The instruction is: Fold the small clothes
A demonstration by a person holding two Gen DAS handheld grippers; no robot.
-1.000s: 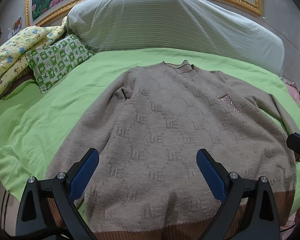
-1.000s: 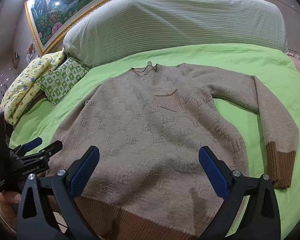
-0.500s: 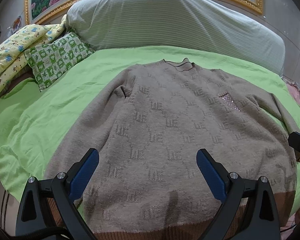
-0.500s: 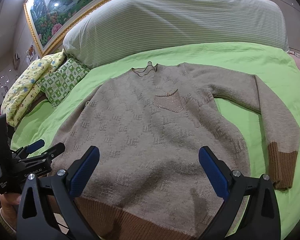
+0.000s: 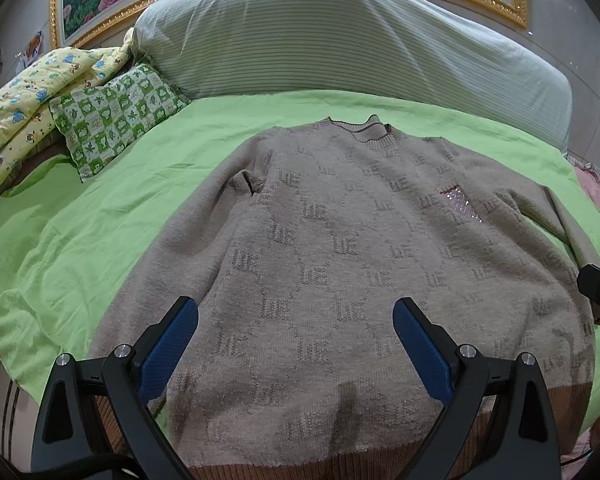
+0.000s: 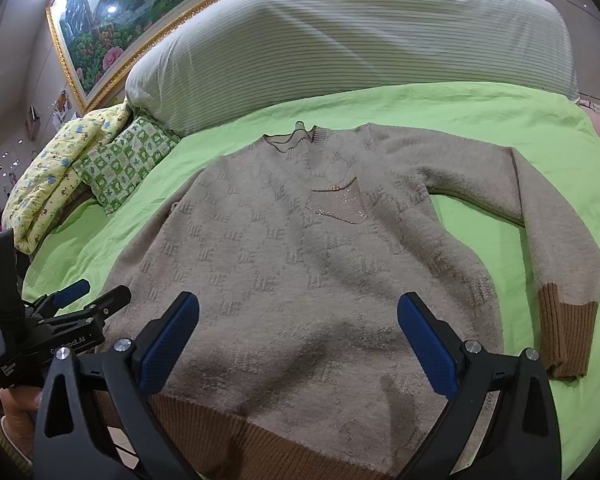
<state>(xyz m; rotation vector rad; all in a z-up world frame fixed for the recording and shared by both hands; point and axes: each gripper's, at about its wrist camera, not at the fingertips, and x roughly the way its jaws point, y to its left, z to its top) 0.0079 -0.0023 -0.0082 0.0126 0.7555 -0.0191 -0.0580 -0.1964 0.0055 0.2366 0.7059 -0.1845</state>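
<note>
A beige knit sweater (image 5: pixel 340 248) with brown ribbed hem and cuffs lies flat, front up, on the green bed sheet (image 5: pixel 80 240); it also shows in the right wrist view (image 6: pixel 300 264). Its right sleeve (image 6: pixel 556 248) lies spread out to the side, and the left sleeve looks tucked in at the shoulder. My left gripper (image 5: pixel 296 340) is open and empty above the sweater's lower left part. My right gripper (image 6: pixel 300 340) is open and empty above the hem. The left gripper also shows at the left edge of the right wrist view (image 6: pixel 88 296).
A large striped pillow (image 5: pixel 340 40) lies across the head of the bed. A green checked cushion (image 5: pixel 112 116) and a yellow printed quilt (image 5: pixel 24 100) lie at the far left. A gold picture frame (image 6: pixel 112 64) hangs behind. The bed's near edge is under the hem.
Both grippers have drifted slightly over the sweater; the view shifted a little. Both stay open and empty, and the sweater has not moved.
</note>
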